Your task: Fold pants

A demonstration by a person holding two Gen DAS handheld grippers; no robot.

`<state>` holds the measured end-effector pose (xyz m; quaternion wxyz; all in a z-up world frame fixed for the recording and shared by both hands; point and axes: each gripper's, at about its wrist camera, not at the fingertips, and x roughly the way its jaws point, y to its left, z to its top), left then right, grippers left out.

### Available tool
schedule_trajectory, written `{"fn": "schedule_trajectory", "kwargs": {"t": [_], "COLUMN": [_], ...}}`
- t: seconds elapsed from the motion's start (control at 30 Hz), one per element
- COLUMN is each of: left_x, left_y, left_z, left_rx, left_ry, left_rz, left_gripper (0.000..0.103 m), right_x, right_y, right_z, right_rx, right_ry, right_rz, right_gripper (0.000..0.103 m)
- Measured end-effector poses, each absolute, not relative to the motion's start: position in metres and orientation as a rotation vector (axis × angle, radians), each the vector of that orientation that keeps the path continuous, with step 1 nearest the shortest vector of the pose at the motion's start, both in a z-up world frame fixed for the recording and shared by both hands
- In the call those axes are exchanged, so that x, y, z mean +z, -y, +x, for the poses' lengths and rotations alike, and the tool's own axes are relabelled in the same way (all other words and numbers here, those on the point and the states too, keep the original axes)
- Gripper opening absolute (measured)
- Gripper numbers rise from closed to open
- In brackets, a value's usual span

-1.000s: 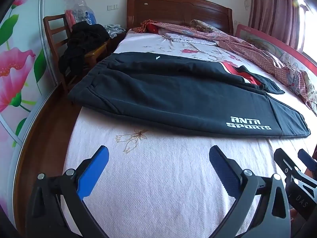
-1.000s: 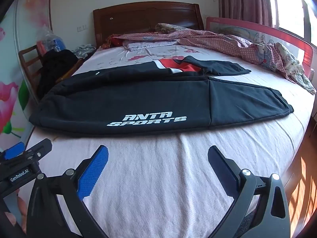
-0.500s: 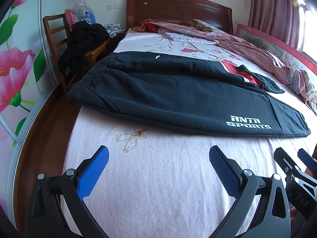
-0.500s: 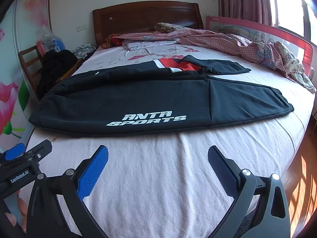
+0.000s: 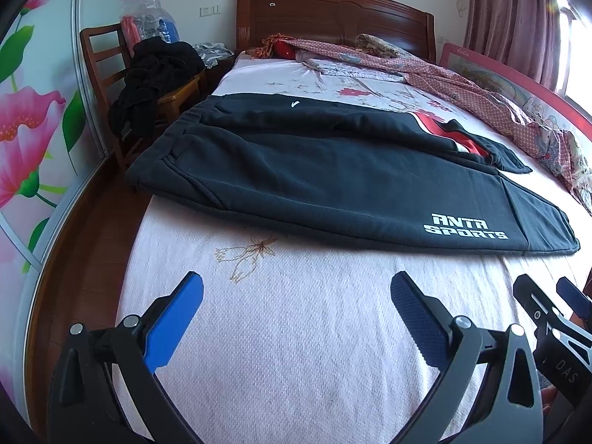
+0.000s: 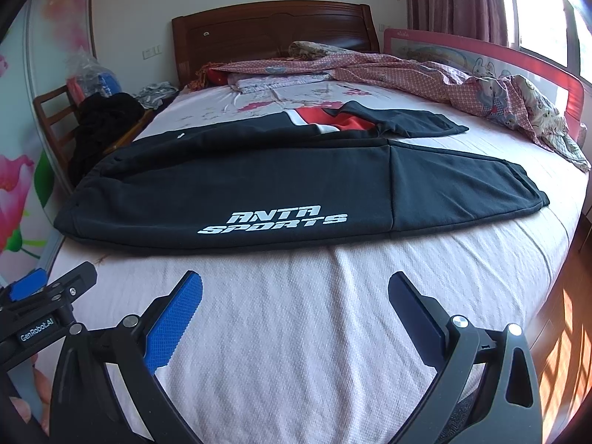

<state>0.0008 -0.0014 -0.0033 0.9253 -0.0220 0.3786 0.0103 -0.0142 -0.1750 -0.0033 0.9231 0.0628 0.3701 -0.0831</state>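
The pants (image 5: 333, 181) lie flat across the bed (image 5: 296, 333), waistband at its left edge, cuffs toward the right. Both tongs — left (image 5: 296, 296), right (image 6: 294, 294) — hover spread and empty above the near edge. Best to pinch waistband and cuff together, lifting evenly.

pants (image 6: 259, 181): black, red-white panel | sheet (image 6: 296, 314): pale pink | fingers (image 6: 174, 318): blue

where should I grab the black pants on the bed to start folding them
Probably take the black pants at their two ends along the near edge: the left gripper at the waistband, the right gripper at the cuff. They lie flat across the bed, and both grippers are open and empty.
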Motion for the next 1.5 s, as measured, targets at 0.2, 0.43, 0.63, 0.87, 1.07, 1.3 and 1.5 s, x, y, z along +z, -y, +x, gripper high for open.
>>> {"fn": "schedule_trajectory", "kwargs": {"t": [0.2, 0.43, 0.63, 0.87, 1.07, 1.3, 1.5], "left_x": [-0.003, -0.005, -0.006, -0.008, -0.012, -0.019, -0.021], "left_y": [0.001, -0.001, 0.0, 0.0, 0.0, -0.002, -0.013], "left_z": [0.001, 0.001, 0.001, 0.003, 0.005, 0.01, 0.019], "left_rx": [0.022, 0.021, 0.019, 0.011, 0.008, 0.014, 0.024], "left_ry": [-0.775, -0.779, -0.778, -0.792, -0.809, -0.819, -0.823], "left_rz": [-0.048, -0.054, -0.054, -0.079, -0.093, -0.095, -0.131], "left_gripper": [0.101, 0.101, 0.101, 0.101, 0.101, 0.101, 0.101], "right_x": [-0.004, -0.005, -0.006, -0.008, -0.011, -0.016, -0.021], "right_y": [0.174, 0.173, 0.173, 0.172, 0.171, 0.172, 0.173], "right_z": [-0.014, -0.014, -0.014, -0.013, -0.012, -0.008, -0.003], "right_rx": [-0.167, -0.167, -0.167, -0.165, -0.162, -0.157, -0.151], "right_ry": [-0.762, -0.767, -0.771, -0.778, -0.79, -0.814, -0.837], "right_rz": [0.121, 0.121, 0.122, 0.12, 0.122, 0.135, 0.155], "right_gripper": [0.1, 0.1, 0.1, 0.1, 0.1, 0.1, 0.1]}}
